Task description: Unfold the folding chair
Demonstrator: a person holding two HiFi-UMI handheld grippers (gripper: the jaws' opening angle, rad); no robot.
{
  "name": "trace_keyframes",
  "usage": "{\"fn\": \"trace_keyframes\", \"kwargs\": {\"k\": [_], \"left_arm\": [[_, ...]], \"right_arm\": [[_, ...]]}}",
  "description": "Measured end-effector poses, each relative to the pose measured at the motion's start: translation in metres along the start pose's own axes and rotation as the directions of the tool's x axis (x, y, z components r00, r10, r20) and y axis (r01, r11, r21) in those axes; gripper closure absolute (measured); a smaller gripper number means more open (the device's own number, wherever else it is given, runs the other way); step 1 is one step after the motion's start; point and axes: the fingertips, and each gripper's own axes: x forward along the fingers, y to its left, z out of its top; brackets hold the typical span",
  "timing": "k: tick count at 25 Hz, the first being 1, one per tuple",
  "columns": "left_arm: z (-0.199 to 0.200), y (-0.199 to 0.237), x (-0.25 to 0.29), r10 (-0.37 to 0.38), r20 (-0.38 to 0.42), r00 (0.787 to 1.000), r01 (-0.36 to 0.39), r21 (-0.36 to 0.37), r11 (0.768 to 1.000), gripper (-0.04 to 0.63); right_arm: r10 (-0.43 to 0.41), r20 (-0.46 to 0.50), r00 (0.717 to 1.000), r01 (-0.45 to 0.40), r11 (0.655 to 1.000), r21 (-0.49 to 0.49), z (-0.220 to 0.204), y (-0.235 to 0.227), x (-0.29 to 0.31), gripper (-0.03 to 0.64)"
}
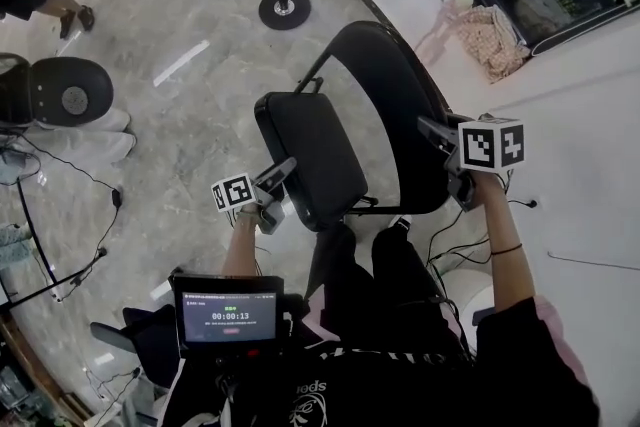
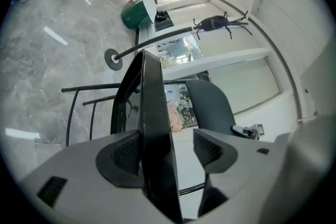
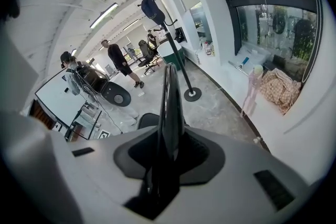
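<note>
The black folding chair stands in front of me, its seat [image 1: 312, 155] in the middle of the head view and its curved backrest [image 1: 395, 105] to the right. My left gripper [image 1: 282, 177] is at the seat's left edge. In the left gripper view the seat edge [image 2: 155, 128] runs between the jaws of the left gripper [image 2: 168, 149]: one pad lies against it and the other stands off with a gap, so the gripper is open. My right gripper [image 1: 440, 140] is shut on the backrest's edge, the thin black panel [image 3: 170, 107] pinched between the pads of the right gripper [image 3: 169, 152].
A coat stand's round base [image 1: 284, 8] sits on the marble floor beyond the chair. A round black stool [image 1: 72, 90] and cables lie at the left, where a person's leg [image 1: 55, 7] shows. A checked cloth [image 1: 492, 37] is on the white ledge at the right. A tablet [image 1: 228, 313] hangs at my chest.
</note>
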Motion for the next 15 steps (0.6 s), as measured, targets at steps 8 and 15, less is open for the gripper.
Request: {"fn": "trace_keyframes", "kwargs": {"k": [8,15], "left_arm": [[-0.008,0.061,-0.019,0.303,0.004,0.953,-0.302,0.103,0.948,0.281],[-0.011,0.126,-0.055,0.458,0.020,0.889,-0.459,0.046,0.887,0.305]], "right_arm": [[-0.078,0.003,0.997,0.078,0.996,-0.050,-0.011,-0.032,0.014,0.518],[-0.055,0.011,0.998,0.056,0.998,-0.038,-0.024,-0.036,0.034,0.509]]}}
